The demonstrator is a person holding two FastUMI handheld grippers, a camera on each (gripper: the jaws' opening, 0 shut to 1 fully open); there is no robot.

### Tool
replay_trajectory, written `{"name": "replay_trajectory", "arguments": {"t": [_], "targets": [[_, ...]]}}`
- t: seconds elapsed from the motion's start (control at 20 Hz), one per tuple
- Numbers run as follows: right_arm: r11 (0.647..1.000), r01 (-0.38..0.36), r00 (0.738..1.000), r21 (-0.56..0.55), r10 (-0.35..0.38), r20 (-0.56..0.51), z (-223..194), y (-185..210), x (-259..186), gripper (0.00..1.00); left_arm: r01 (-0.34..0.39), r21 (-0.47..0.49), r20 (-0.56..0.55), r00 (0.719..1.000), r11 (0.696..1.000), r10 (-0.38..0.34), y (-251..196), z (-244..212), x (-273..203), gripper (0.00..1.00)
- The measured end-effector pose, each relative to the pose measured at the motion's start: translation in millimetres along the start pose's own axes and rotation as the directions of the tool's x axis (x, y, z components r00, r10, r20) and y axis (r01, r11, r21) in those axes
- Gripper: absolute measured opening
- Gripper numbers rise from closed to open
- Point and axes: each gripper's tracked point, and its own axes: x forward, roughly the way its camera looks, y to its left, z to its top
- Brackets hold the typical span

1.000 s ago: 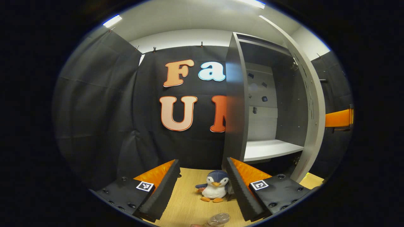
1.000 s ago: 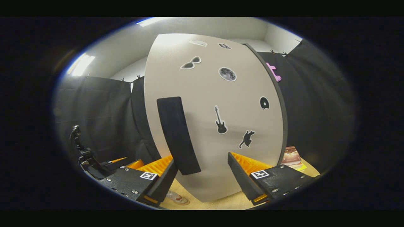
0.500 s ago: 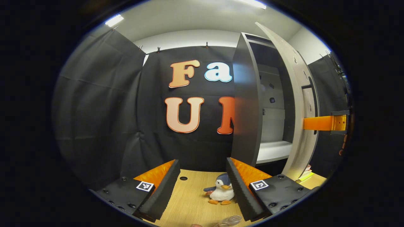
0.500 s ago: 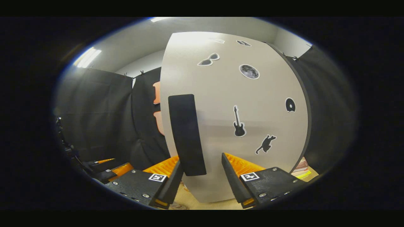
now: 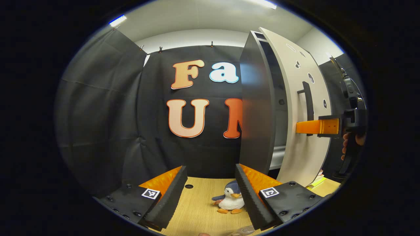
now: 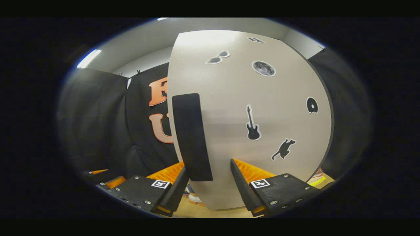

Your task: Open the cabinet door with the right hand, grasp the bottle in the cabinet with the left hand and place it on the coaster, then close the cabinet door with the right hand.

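The cabinet door [image 5: 305,108] has swung nearer to shut than a moment ago — only a narrow slit of the interior shows between it and the grey cabinet side [image 5: 256,111].

In the left gripper view, the left tongs [image 5: 210,193] stand open over the wooden table [image 5: 197,209], nothing between their fingers. Just beside the right finger a plush penguin [image 5: 229,200] sits on the table. At the bottom edge a clear bottle top [image 5: 241,232] just peeks in, below the penguin. Farther right, the right tongs [image 5: 316,127] reach in from the side at the door's black handle [image 5: 307,101], a hand [image 5: 351,142] gripping them. Books [image 5: 316,182] lie behind the door's lower corner.

In the right gripper view, the door face [image 6: 252,121] is close ahead, with stickers — sunglasses, a moon, a guitar, a cat. The right tongs [image 6: 208,183] stand open, the handle's [image 6: 192,137] lower end between the fingers; whether either finger touches it I cannot tell. The penguin's feet [image 6: 193,198] show under the door.
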Motion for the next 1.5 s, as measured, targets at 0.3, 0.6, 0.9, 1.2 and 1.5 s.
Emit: {"name": "replay_trajectory", "arguments": {"t": [0.3,0.6,0.9,1.2,1.5], "targets": [[0.999,0.048,0.999,-0.013,-0.048,0.001,-1.6,3.2,6.2,0.82,0.026,0.008,-0.006,1.000,1.000,-0.026,3.5,-1.6,13.7,0.95],[0.998,0.060,0.998,0.035,-0.060,-0.003,-1.1,2.8,12.2,0.90,0.032,0.009,-0.009,0.999,0.999,-0.032,7.6,0.1,12.9,0.95],[0.998,0.065,0.998,0.016,-0.065,-0.005,-4.0,1.8,13.6,0.92,0.019,0.000,-0.012,1.000,1.000,-0.019,12.0,4.7,6.4,0.95],[1.000,0.014,1.000,0.019,-0.014,-0.016,-2.1,6.1,-12.5,0.92,-0.010,0.002,-0.004,1.000,1.000,0.010,3.1,12.3,-8.1,0.95],[1.000,-0.014,1.000,-0.011,0.014,0.021,12.5,-7.1,-75.3,0.92,-0.040,-0.009,0.009,0.999,0.999,0.040,-16.5,20.1,-33.6,0.96]]}}
